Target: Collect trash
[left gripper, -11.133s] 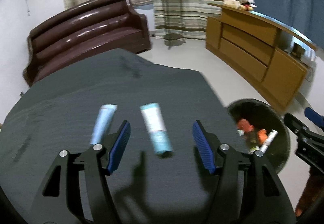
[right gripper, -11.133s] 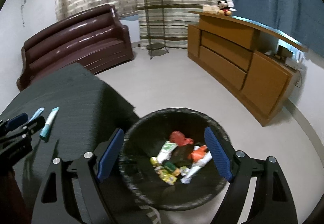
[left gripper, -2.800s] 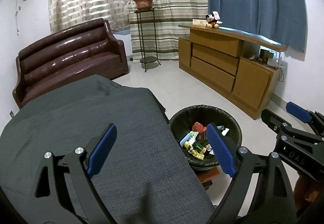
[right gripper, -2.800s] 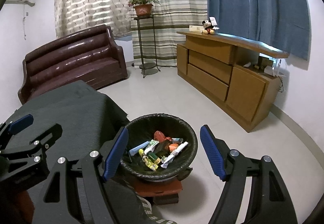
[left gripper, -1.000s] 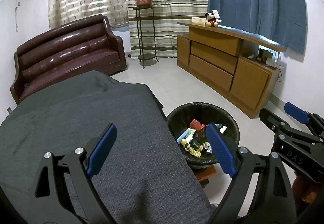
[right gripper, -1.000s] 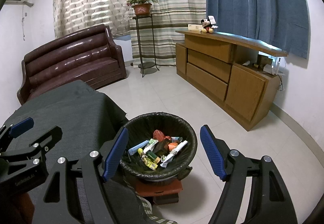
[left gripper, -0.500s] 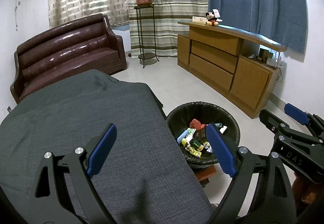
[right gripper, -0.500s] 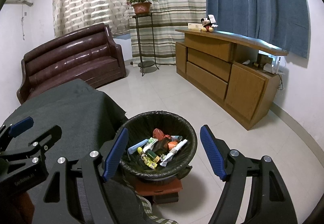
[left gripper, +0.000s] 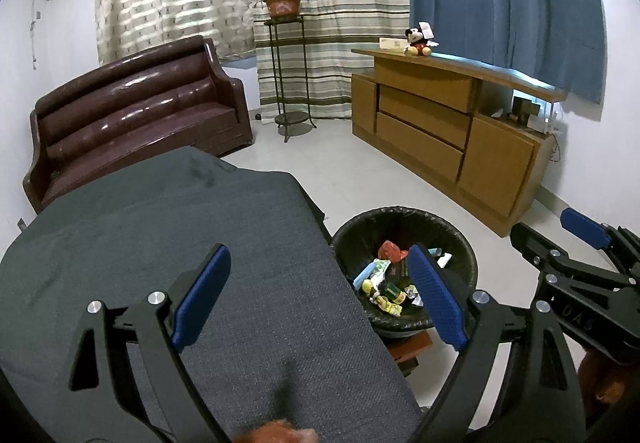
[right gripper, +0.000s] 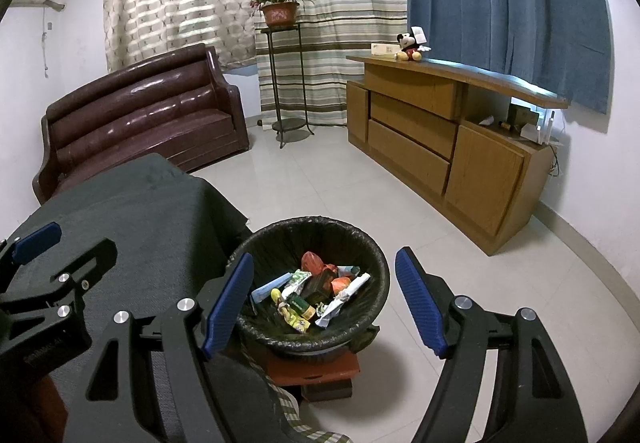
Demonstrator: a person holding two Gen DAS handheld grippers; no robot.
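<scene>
Left wrist view: left tool (left gripper: pixel 316 285) nearest the lens, its blue-padded fingers spread wide with nothing between them, held over the near part of the table (left gripper: pixel 160 227).
Right wrist view: right tool (right gripper: pixel 324 299) likewise released and gripping nothing, poised above the trash bin (right gripper: pixel 360 243).
Table: draped in dark grey cloth, its right edge just beside the bin.
Trash bin: round, lined with a black bag, standing on a low reddish-brown block (right gripper: pixel 320 369) on the tiled floor (right gripper: pixel 400 195), to the right of the table.
Trash (right gripper: pixel 316 295): all of it lies inside the bin, a loose heap of wrappers, a white tube, a pale blue tube, a small dark green-labelled bottle and red and orange crumpled pieces.
Other tool in frame: the right tool's black frame shows at the right edge of the left wrist view; the left tool's frame shows at the left edge of the right wrist view.
Middle distance: a wooden sideboard (right gripper: pixel 448 147) along the right wall, a dark brown leather sofa (right gripper: pixel 144 119) beyond the table.
Far: a Mickey Mouse toy (right gripper: pixel 408 43) on the sideboard top, a potted plant (right gripper: pixel 280 9) on a tall metal stand (right gripper: pixel 288 83), patterned and striped curtains, and a blue curtain (right gripper: pixel 500 3) on the right.
</scene>
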